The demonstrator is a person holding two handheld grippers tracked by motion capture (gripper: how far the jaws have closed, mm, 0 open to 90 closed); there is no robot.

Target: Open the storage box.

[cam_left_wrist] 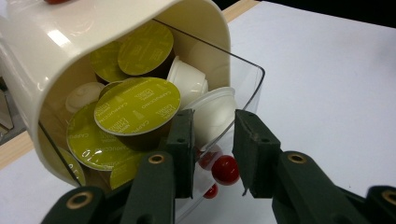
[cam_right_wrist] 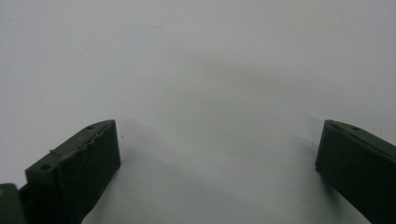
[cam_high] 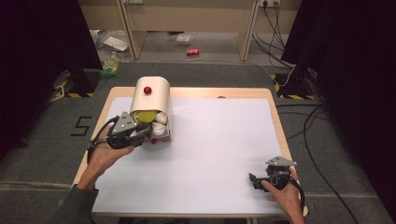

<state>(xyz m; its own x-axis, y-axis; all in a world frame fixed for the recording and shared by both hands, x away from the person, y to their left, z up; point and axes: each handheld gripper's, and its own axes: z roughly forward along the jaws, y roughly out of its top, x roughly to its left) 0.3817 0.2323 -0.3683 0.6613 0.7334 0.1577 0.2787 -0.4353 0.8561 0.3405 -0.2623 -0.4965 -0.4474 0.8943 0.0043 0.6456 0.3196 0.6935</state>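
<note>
A cream capsule holder (cam_high: 152, 99) with a red knob (cam_high: 147, 90) on top stands at the table's back left. Its clear drawer (cam_left_wrist: 245, 77) is pulled out and holds several yellow-lidded coffee capsules (cam_left_wrist: 137, 105) and white capsules (cam_left_wrist: 212, 109). My left gripper (cam_high: 147, 135) is at the drawer's front. In the left gripper view its jaws (cam_left_wrist: 215, 116) stand narrowly apart, with the drawer's small red knob (cam_left_wrist: 225, 169) between them, not pinched. My right gripper (cam_high: 252, 179) rests near the front right corner, jaws (cam_right_wrist: 218, 125) wide open over the bare white mat (cam_right_wrist: 196, 56).
A white mat (cam_high: 215, 144) covers most of the wooden table (cam_high: 275, 116). Beyond the far edge, the floor holds a red can (cam_high: 193, 52), bags and cables. Black curtains flank both sides.
</note>
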